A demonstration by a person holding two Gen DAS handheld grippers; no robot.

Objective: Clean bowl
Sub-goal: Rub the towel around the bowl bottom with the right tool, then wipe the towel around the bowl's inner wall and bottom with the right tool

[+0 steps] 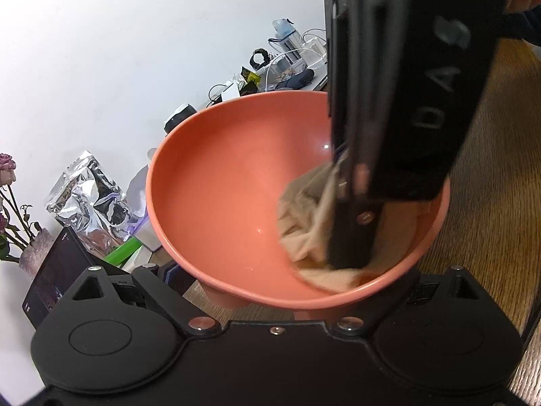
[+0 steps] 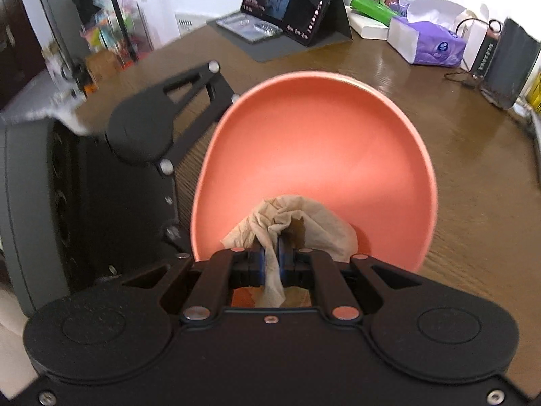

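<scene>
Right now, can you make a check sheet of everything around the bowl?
Surface: brown wooden table.
Job's things: orange bowl, tilted; crumpled tissue inside.
Clutter: tablet, tissue box, foil bag, green tube, vase of flowers.
Grippers: right gripper shut on tissue; left gripper at the bowl's near rim, grip unclear.
Cables: black one by a dark box; white ones by the wall.
Surroundings: white wall.
</scene>
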